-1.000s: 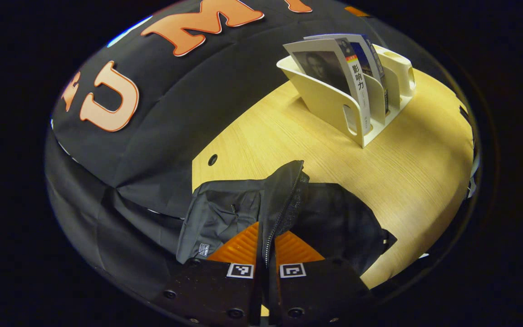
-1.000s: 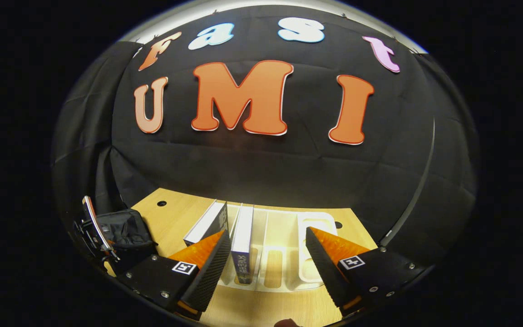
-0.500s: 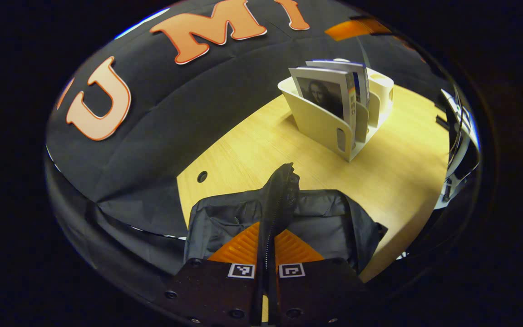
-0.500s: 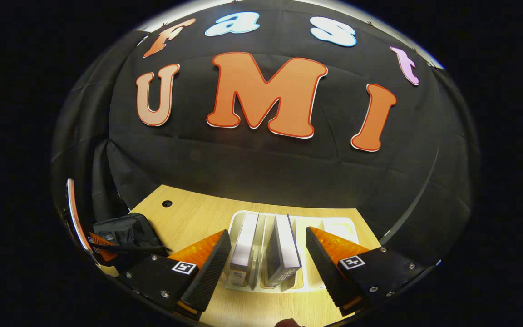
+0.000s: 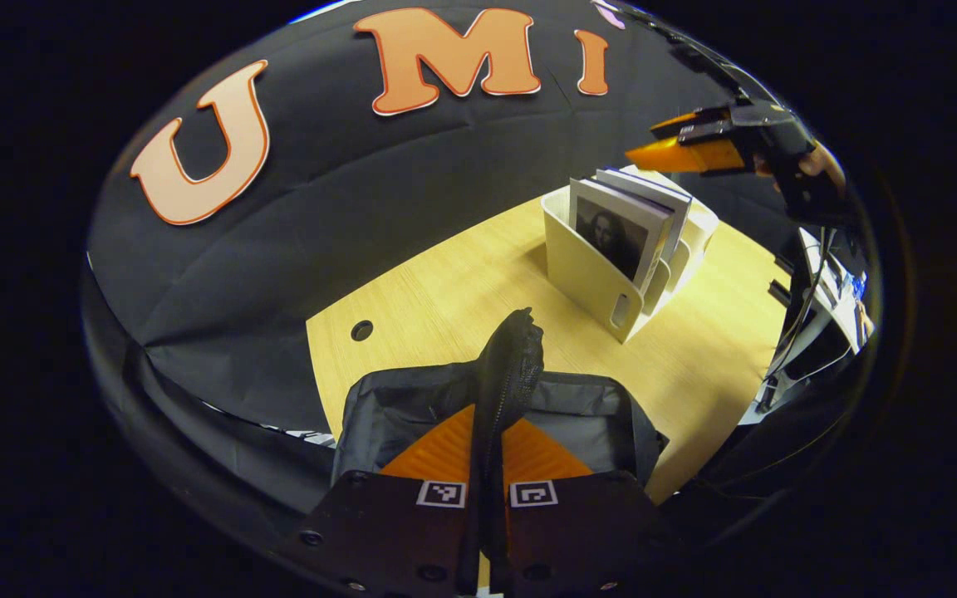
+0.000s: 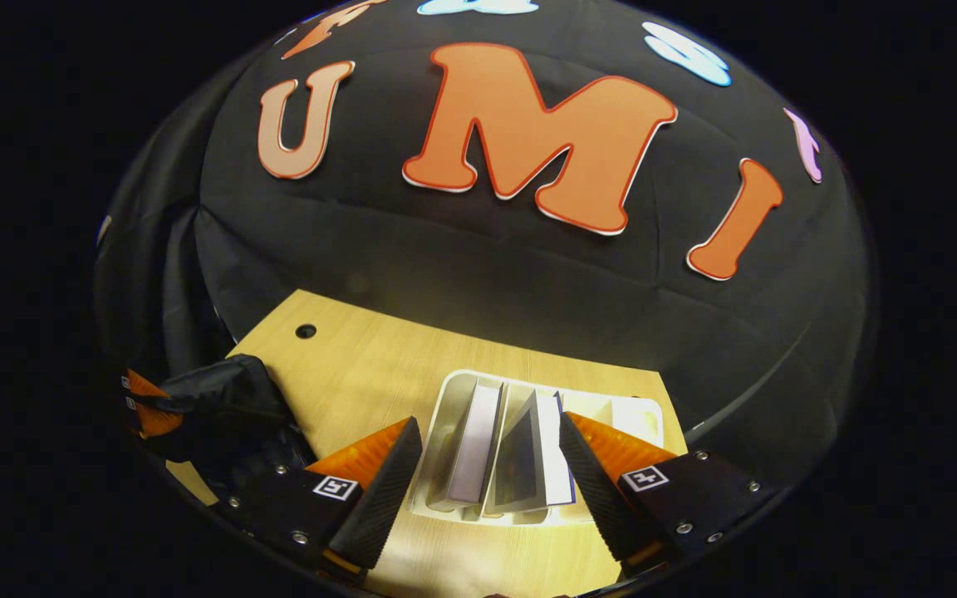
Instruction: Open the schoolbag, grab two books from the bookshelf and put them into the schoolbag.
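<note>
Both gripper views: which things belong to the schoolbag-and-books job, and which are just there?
Job:
- schoolbag, flap pinched up by left gripper
- two books in the bookshelf
- right gripper, open above the books

Just there:
- wooden table
- cable hole

The left gripper view sits low and close over the bag (image 5: 495, 399), facing across the table (image 5: 445, 282) to the rack (image 5: 611, 274) at upper right. The right gripper view looks steeply down on the rack (image 6: 445, 415), close at bottom centre. Both share rack, table and bag (image 6: 221, 399).
</note>
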{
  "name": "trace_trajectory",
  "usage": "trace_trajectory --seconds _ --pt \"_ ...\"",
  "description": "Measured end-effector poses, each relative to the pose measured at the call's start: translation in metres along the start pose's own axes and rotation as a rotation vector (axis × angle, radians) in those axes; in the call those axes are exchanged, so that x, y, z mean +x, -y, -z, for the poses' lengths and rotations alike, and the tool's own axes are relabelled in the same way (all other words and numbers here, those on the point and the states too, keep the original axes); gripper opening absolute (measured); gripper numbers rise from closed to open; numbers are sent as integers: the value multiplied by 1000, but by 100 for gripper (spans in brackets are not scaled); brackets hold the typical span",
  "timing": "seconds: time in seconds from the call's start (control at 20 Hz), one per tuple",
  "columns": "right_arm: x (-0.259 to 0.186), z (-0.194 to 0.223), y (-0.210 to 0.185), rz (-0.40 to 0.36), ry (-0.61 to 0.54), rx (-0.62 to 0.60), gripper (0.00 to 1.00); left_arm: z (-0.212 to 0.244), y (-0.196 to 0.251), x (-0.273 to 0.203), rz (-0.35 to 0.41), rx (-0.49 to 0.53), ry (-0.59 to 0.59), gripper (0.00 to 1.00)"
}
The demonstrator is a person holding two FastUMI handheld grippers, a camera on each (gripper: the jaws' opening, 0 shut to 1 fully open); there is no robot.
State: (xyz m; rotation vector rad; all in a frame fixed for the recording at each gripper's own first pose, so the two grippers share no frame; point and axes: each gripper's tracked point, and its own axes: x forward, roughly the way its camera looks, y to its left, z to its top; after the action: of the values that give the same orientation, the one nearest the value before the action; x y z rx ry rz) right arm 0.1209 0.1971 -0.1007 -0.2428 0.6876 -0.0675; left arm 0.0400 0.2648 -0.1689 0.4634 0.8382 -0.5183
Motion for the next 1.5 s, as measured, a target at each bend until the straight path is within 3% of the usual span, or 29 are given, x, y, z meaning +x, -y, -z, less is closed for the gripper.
trace_trajectory --seconds 0.2,0.5,0.8,0.85,0.9,1.05,1.3,1.5 --pt "17 -1 -4 -33 -72 -3 99 -11 -13 -10 -8 60 -11 5" --pt "61 39 -8 -90 -323 57 98 -17 -12 -12 7 77 -30 4" --pt "97 69 -4 -78 -489 65 73 -15 -6 -6 26 52 -49 4" --pt "102 70 -5 -79 -503 64 58 -16 -5 -5 29 50 -50 4" --pt "107 74 -9 -96 -516 67 64 -15 -4 -5 34 46 -54 4" --pt "113 85 -17 -115 -589 101 47 -15 -3 -1 40 29 -62 4" --pt "111 92 -18 -123 -693 167 40 -12 0 6 53 -5 -70 4" --pt "96 77 -7 -147 -679 208 36 -11 2 8 59 -17 -76 5"
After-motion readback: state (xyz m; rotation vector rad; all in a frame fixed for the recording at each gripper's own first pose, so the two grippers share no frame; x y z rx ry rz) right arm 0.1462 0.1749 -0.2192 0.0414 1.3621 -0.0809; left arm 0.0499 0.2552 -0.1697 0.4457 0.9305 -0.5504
